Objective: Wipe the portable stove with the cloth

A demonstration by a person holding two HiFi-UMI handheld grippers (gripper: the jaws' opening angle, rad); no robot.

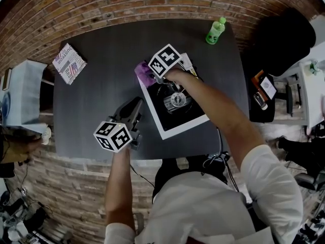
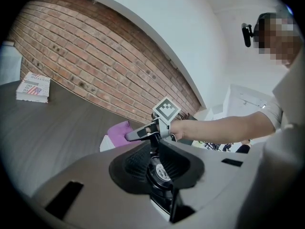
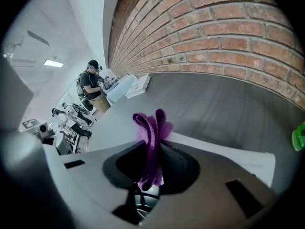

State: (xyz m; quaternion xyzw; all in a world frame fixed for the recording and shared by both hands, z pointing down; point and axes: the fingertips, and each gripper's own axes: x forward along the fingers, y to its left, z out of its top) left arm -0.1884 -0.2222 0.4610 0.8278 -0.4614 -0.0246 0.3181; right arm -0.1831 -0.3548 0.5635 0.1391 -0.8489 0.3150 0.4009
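Observation:
The portable stove (image 1: 152, 103), black on top with a white rim, sits on the dark table in the middle of the head view, its round burner (image 1: 176, 100) under my right forearm. A purple cloth (image 1: 143, 74) lies bunched at the stove's far left corner. My right gripper (image 1: 152, 72) is shut on the cloth (image 3: 151, 128), which stands up between its pads above the white rim (image 3: 238, 159). My left gripper (image 1: 136, 104) hovers by the stove's left edge, shut with nothing in it. Its own view looks past its jaws (image 2: 156, 149) at the burner (image 2: 159, 173), the cloth (image 2: 119, 130) and the right gripper (image 2: 131, 136).
A green bottle (image 1: 215, 30) stands at the table's far right corner. A printed packet (image 1: 69, 63) lies far left. A white box (image 1: 23, 95) sits off the table's left side, and a black chair (image 1: 284, 39) and small items (image 1: 265, 88) are to the right. A brick wall runs behind.

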